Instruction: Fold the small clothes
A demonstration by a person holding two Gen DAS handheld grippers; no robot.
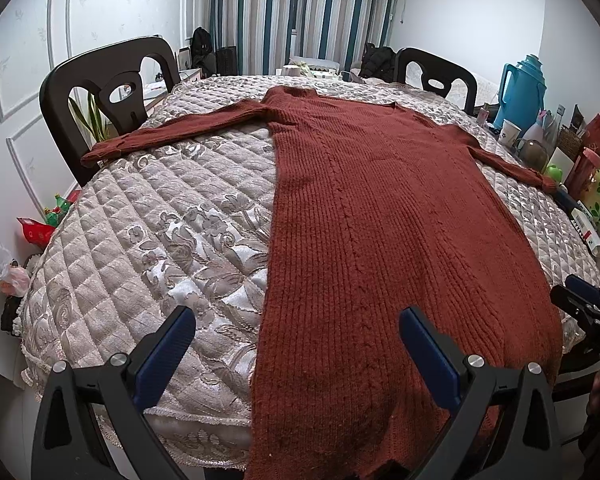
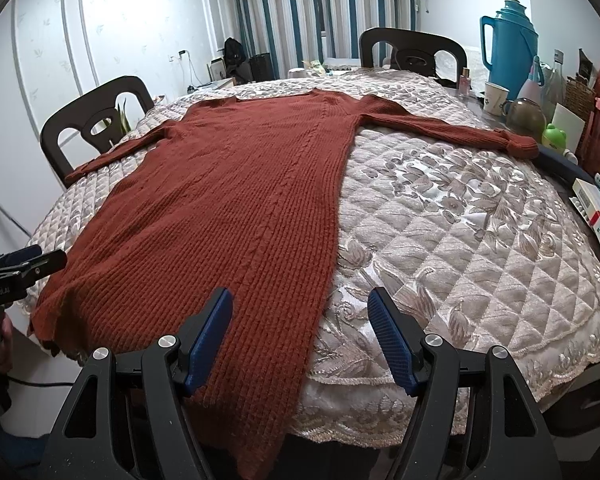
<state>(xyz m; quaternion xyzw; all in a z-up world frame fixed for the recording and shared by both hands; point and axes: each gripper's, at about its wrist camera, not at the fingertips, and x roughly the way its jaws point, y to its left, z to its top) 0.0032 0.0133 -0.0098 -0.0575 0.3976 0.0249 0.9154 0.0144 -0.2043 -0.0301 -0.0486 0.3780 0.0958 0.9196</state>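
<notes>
A long rust-red knitted sweater dress (image 1: 380,208) lies flat on the quilted table cover (image 1: 148,248), neck at the far end, both sleeves spread out, hem at the near edge. It also shows in the right wrist view (image 2: 220,208). My left gripper (image 1: 296,320) is open and empty, above the hem's left corner. My right gripper (image 2: 300,308) is open and empty, above the hem's right edge. The right gripper also shows in the left wrist view (image 1: 584,304), and the left gripper in the right wrist view (image 2: 24,264).
Two dark chairs (image 1: 100,92) (image 1: 436,74) stand at the far side. A blue thermos (image 2: 508,44), cups, bottles and boxes (image 2: 596,208) crowd the table's right edge. Bags (image 1: 32,232) lie on the floor at the left.
</notes>
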